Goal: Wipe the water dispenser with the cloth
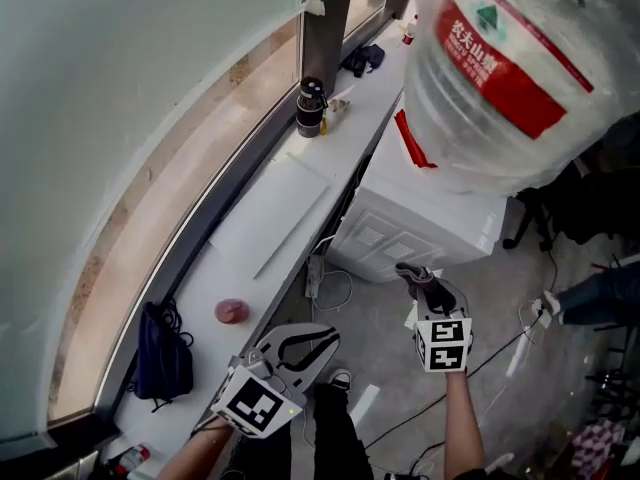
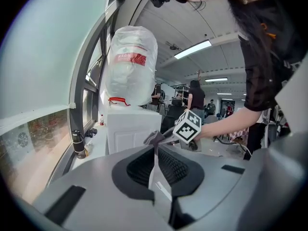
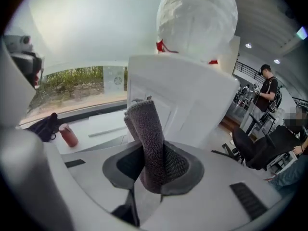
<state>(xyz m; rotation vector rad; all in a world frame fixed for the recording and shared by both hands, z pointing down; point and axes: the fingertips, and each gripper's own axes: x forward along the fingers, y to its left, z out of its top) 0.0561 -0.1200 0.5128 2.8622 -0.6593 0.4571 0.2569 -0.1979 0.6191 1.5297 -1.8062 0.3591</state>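
Observation:
The white water dispenser (image 1: 420,230) stands against the window ledge, with a big clear water bottle (image 1: 510,68) bearing a red label on top. My right gripper (image 1: 424,286) is shut on a folded grey cloth (image 1: 418,274), held just in front of the dispenser's lower front panel without touching it. In the right gripper view the cloth (image 3: 147,138) sticks up from between the jaws of that gripper (image 3: 150,163), with the dispenser (image 3: 192,100) close behind. My left gripper (image 1: 330,337) hangs lower left, near the ledge, shut on nothing. The left gripper view shows its jaws closed together.
A long white window ledge (image 1: 275,223) runs along the left, carrying a black tumbler (image 1: 311,108), a red lid (image 1: 232,311) and a dark bag (image 1: 163,353). A power strip with cables (image 1: 315,273) lies on the floor. An office chair (image 1: 570,208) stands to the right.

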